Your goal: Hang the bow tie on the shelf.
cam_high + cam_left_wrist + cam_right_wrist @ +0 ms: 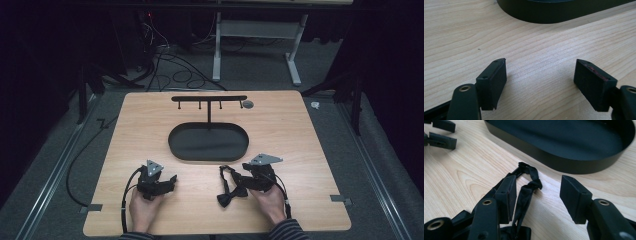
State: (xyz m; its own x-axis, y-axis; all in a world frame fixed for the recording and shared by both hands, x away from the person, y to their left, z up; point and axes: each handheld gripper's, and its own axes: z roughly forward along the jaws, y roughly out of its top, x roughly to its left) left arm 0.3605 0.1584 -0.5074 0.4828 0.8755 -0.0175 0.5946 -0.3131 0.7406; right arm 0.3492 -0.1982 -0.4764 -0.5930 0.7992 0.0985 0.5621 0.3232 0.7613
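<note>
Black bow tie (524,195) (bow cut off below) lies between the right gripper (536,197)'s parted fingers; left gripper (540,82) gapes.

I see a pale wooden table (290,130) with wavy brown grain. The oval tray (208,152) is matt black, and so is the hook stand (208,98) rising from it. The bow tie (231,196) and its strap are black too — glossy fabric in the right gripper view. Both grippers — left gripper (540,75) and right gripper (536,195) — are black with brass-coloured rivets; my left one shows a reddish smear on one pad. The sleeves (287,231) are dark with thin stripes. The floor (385,150) is grey carpet.
</note>
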